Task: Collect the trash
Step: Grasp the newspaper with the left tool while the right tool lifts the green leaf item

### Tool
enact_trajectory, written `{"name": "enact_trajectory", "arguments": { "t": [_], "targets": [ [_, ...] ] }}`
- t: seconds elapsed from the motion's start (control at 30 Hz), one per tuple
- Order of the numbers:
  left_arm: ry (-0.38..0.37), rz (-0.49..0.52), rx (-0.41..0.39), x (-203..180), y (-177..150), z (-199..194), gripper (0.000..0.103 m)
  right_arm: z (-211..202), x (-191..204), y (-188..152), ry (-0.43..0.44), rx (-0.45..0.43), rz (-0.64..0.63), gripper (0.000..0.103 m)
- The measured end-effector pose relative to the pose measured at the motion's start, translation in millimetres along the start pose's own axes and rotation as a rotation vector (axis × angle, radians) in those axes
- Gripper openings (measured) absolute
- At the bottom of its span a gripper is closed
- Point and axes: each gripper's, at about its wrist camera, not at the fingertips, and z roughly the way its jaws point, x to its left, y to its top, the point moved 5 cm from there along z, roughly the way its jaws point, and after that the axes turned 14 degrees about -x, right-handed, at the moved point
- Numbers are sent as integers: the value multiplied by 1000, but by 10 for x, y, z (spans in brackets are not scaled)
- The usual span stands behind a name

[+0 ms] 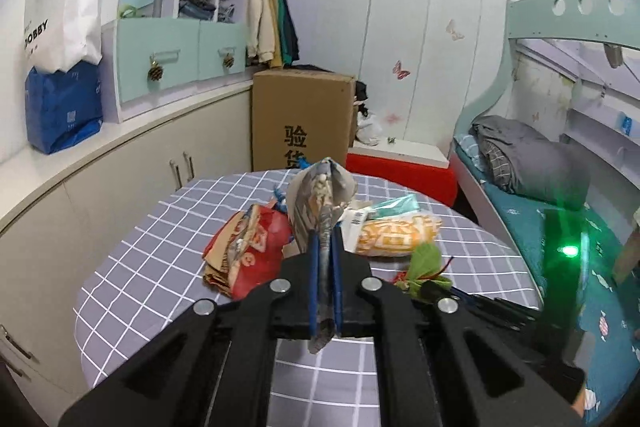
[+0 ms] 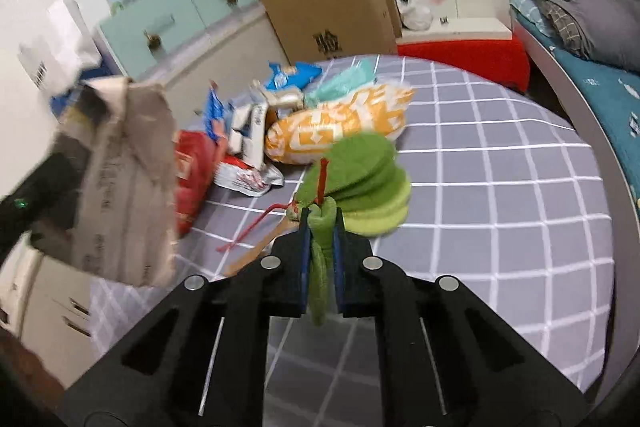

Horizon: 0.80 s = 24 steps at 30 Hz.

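Observation:
My left gripper (image 1: 325, 247) is shut on a crumpled grey newspaper wad (image 1: 320, 199) and holds it above the round table (image 1: 132, 267); the wad also shows at the left of the right wrist view (image 2: 120, 179). My right gripper (image 2: 321, 227) is shut on a green felt leaf ornament (image 2: 368, 183) with a red stem, held above the table; it also shows in the left wrist view (image 1: 424, 263). On the checked cloth lie an orange snack bag (image 2: 340, 127), a red packet (image 1: 256, 247), a blue packet (image 2: 292, 73) and white wrappers (image 2: 248, 135).
A cardboard box (image 1: 300, 115) stands behind the table beside a red seat (image 1: 404, 175). A cabinet counter (image 1: 120, 139) with a blue bag (image 1: 60, 107) runs along the left. A bunk bed (image 1: 560, 187) is at the right.

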Motion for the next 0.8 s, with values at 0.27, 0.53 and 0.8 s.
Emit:
{"name": "enact_trajectory", "arguments": {
  "t": [0.27,0.53,0.8],
  "targets": [
    [-171,21,-18,-650,91,-325,6,-1032,-454,133,47,-164,136,10],
    [-451,111,36,-1929,-162,-653,6,-2064,-1401,-34,-95,-310,266,10],
    [-690,242,189,-3213,-972,-820,6,-2559,-2530,-756,-295,-310,449,10]
  ]
}}
